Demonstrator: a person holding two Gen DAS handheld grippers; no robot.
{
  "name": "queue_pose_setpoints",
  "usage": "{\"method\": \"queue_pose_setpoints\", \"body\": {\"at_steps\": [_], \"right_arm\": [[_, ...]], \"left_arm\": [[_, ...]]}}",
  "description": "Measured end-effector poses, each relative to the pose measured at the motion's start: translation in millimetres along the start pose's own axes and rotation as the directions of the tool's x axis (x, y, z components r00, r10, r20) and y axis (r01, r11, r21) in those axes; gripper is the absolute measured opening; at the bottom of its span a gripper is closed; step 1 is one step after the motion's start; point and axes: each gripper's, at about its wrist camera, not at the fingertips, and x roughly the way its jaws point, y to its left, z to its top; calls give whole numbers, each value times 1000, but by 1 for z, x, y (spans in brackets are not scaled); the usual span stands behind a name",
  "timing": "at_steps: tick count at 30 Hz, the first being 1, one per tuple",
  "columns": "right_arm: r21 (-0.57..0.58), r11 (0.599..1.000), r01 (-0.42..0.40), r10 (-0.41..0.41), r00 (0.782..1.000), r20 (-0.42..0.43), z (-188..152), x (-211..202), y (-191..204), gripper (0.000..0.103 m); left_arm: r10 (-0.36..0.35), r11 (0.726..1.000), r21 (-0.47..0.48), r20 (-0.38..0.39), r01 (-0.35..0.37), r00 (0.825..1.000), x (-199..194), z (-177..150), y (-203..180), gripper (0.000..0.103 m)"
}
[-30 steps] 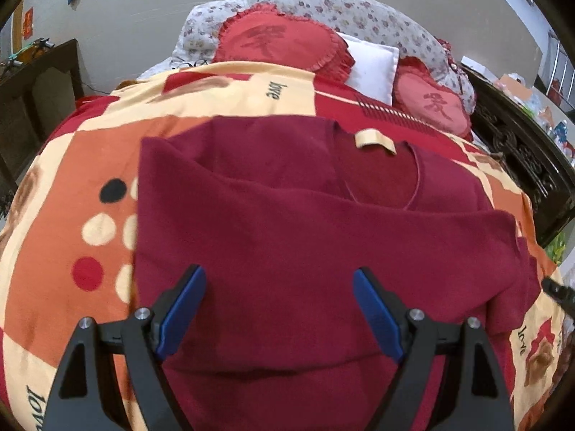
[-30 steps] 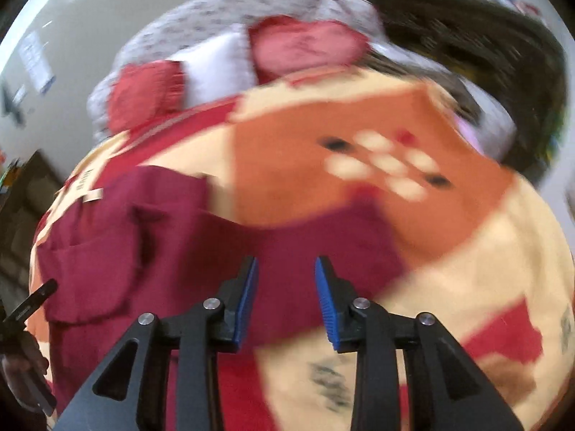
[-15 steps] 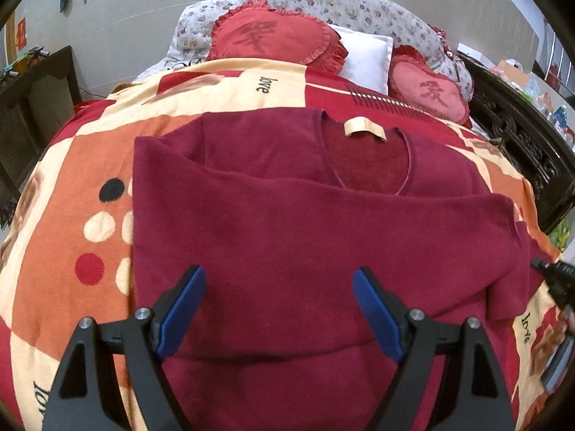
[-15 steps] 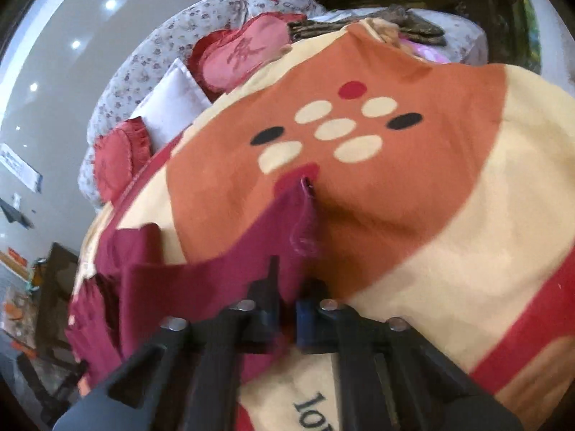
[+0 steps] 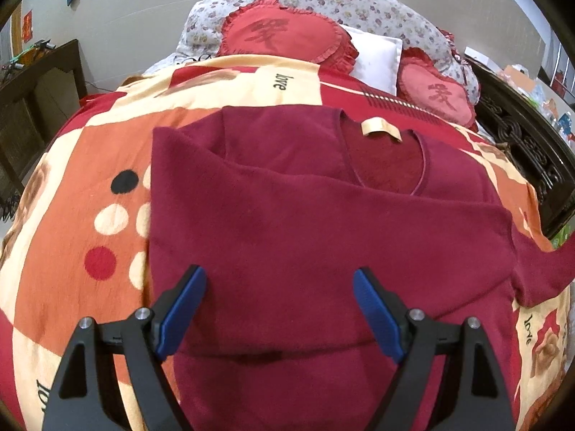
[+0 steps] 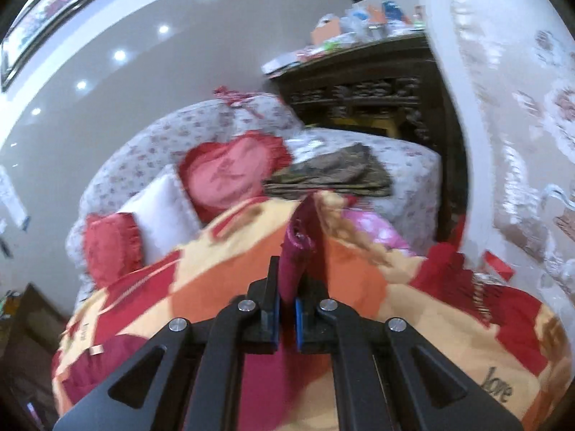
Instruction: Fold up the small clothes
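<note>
Lying spread on the bed, the dark red sweater (image 5: 298, 222) covers the middle of the patterned blanket (image 5: 72, 186), with its neck opening and a small beige label (image 5: 381, 128) turned toward the pillows. One sleeve is folded across the body of the garment, and its edge makes a long slanting line from the left shoulder to the right side. The left gripper (image 5: 278, 318) hangs above the lower part of the sweater with its two blue pads set wide apart, and nothing is between them. The right gripper (image 6: 286, 318) has its blue pads pressed together on a piece of the dark red cloth, which I take to be the other sleeve (image 6: 300, 251); this piece stands up narrow in front of the tongs, lifted off the blanket, and its frayed-looking end points toward the head of the bed. In the right wrist view the rest of the sweater shows only as a dark red mass low on the left, with the beige label beside it. Behind the blanket rest two red heart-shaped cushions (image 5: 284, 34) with a white pillow (image 5: 377, 59) between them, all leaning on a flowered headboard (image 5: 359, 3). A dark carved wooden frame (image 5: 521, 143) runs along the right side of the bed.
</note>
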Motion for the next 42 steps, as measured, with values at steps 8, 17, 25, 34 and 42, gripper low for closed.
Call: {"method": "queue_pose_setpoints", "body": {"at_steps": [8,17,25,34,42], "right_arm": [[-149,955,-257,234,960,-155,-40,14,111,32],[-249,858,-450,305,836,-457,-160,46,189,32],[-333,801,-498,199,746,-636,-219,70,185,59],[-347,861,-371,168,853,-495,-180,30,106,72],[-222,928,-298,168,869,-465,-168,20,45,72]], "left_arm": [[5,1000,-5,5,-5,1000,-5,1,2,87],[-11,1000,-10,2,11,1000,-9,2,0,87],[-95,995,5,-17,95,995,-11,-3,-27,87],[-280,958,46,-57,282,958,-8,-15,-96,90],[-301,949,66,-105,308,948,16,-18,-146,90]]}}
